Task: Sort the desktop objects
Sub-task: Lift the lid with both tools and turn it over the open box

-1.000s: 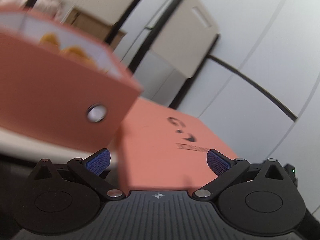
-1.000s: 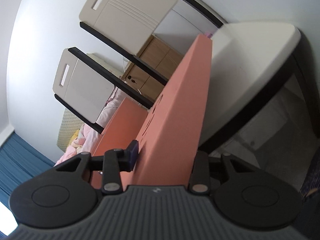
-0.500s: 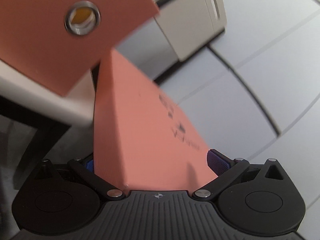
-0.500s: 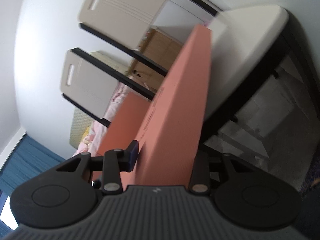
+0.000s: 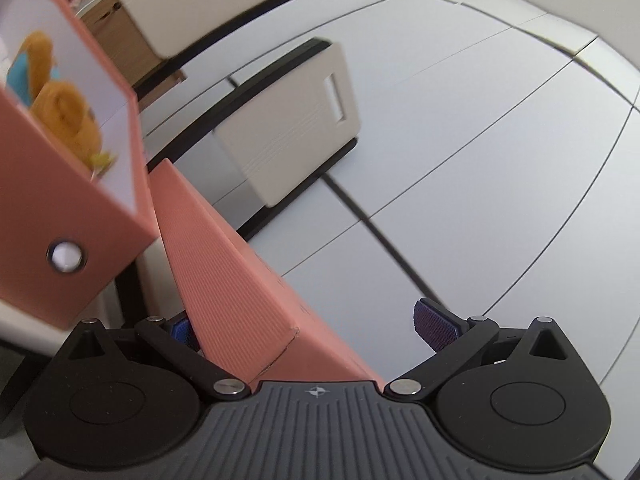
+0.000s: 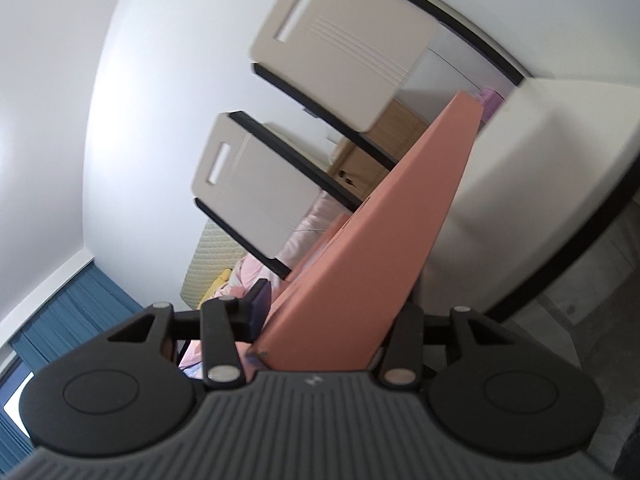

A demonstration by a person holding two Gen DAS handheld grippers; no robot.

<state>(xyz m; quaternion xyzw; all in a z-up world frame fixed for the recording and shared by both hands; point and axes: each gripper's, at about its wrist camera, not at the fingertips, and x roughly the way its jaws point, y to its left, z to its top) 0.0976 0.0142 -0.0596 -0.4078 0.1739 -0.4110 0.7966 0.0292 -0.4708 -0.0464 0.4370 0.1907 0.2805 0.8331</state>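
Note:
A salmon-pink box lid (image 5: 236,292) runs between both grippers, seen edge-on in the right wrist view (image 6: 380,248). My right gripper (image 6: 328,312) is shut on its end. My left gripper (image 5: 304,326) is open; the lid lies between its fingers, against the left pad (image 5: 182,330), while the right pad (image 5: 434,330) stands clear of it. The open pink box (image 5: 52,208) with a metal ring hole (image 5: 65,256) is at the left and holds orange and blue plush toys (image 5: 60,108).
The box stands on a white table (image 6: 532,184) with a black edge. Two beige chair backs (image 6: 332,36) on black frames, a wooden cabinet (image 6: 376,148) and a white wall lie beyond. Blue curtains (image 6: 68,320) hang at lower left.
The left wrist view has swung: the box now shows its open inside with the toys. The lid has tilted and sits nearer the left pad. The right gripper keeps its hold.

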